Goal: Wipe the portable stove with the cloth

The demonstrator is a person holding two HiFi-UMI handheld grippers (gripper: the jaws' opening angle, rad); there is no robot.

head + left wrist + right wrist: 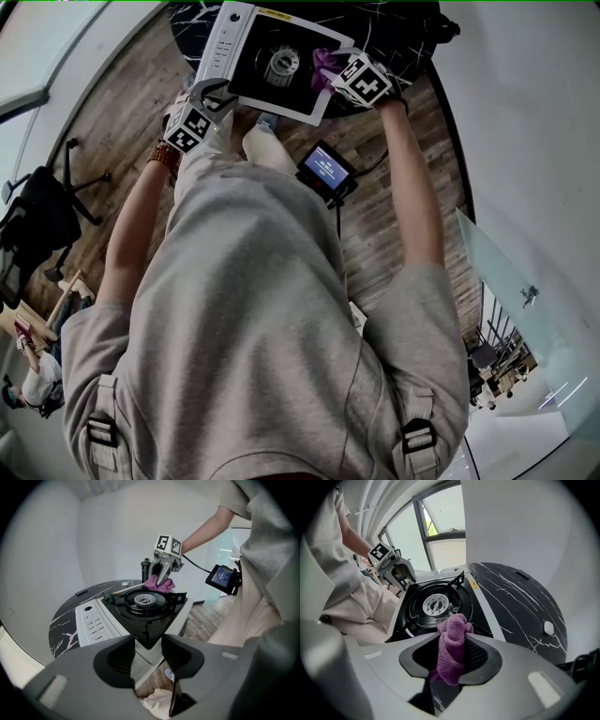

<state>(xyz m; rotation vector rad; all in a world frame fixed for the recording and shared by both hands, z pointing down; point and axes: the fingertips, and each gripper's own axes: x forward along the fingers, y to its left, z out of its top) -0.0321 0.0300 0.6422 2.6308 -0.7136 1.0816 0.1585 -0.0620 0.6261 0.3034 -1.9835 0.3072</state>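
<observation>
While the right hand-held gripper (451, 657) pinches the purple cloth (453, 641) between its jaws, a soft wad pokes out past the tips. The wad sits just over the black top of the stove (415, 620), and the burner (436, 605) lies a little further ahead. The left hand-held gripper (143, 648) has its jaws at a middling width, closed on the near corner of the stove. That corner juts toward it past the edge of the dark marbled counter (65, 620).

The cloth looks light, limp and fluffy, so it will probably fold and bunch under any push rather than hold a shape. Gripped through its bunched middle, as it is, it seems to leave enough loose end ahead of the tips to drag across the surface. A hold nearer one edge would likely slip free.

The stove looks stiff, boxy and fairly light, with a glossy top, so it may slide under the wiping pressure. A corner is a sensible place to steady it. The raised burner and the prongs around it could snag the cloth.
</observation>
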